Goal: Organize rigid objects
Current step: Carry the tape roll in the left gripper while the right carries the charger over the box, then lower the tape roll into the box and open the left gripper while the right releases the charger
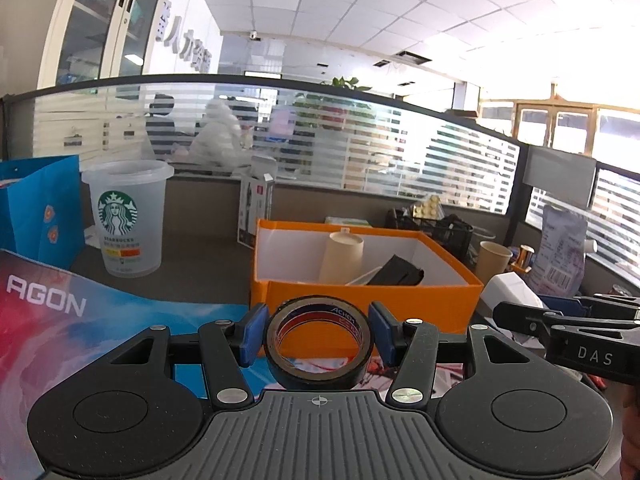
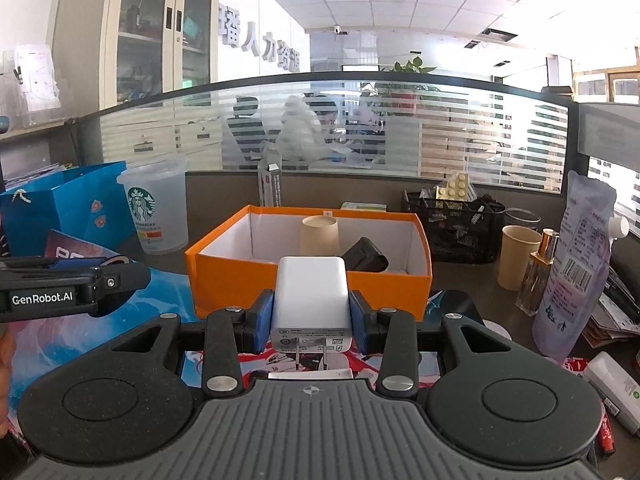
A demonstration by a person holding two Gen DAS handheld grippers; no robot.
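My left gripper (image 1: pixel 319 334) is shut on a black roll of tape (image 1: pixel 319 376), held above the desk just in front of the orange box (image 1: pixel 372 296). My right gripper (image 2: pixel 312 322) is shut on a white plug charger (image 2: pixel 310 300), prongs toward the camera, also just short of the orange box (image 2: pixel 320 284). Inside the box stand a tan paper cup (image 2: pixel 319 234) and a black case (image 2: pixel 366 260). The right gripper's body (image 1: pixel 576 332) shows at the right of the left wrist view; the left gripper's body (image 2: pixel 60 290) shows at the left of the right wrist view.
A Starbucks cup (image 1: pixel 122 220) and a blue paper bag (image 1: pixel 40 212) stand left of the box. A black mesh organiser (image 2: pixel 456 224), a paper cup (image 2: pixel 516 256), a perfume bottle (image 2: pixel 538 272) and a printed pouch (image 2: pixel 576 260) crowd the right. A colourful desk mat (image 1: pixel 60 320) covers the near desk.
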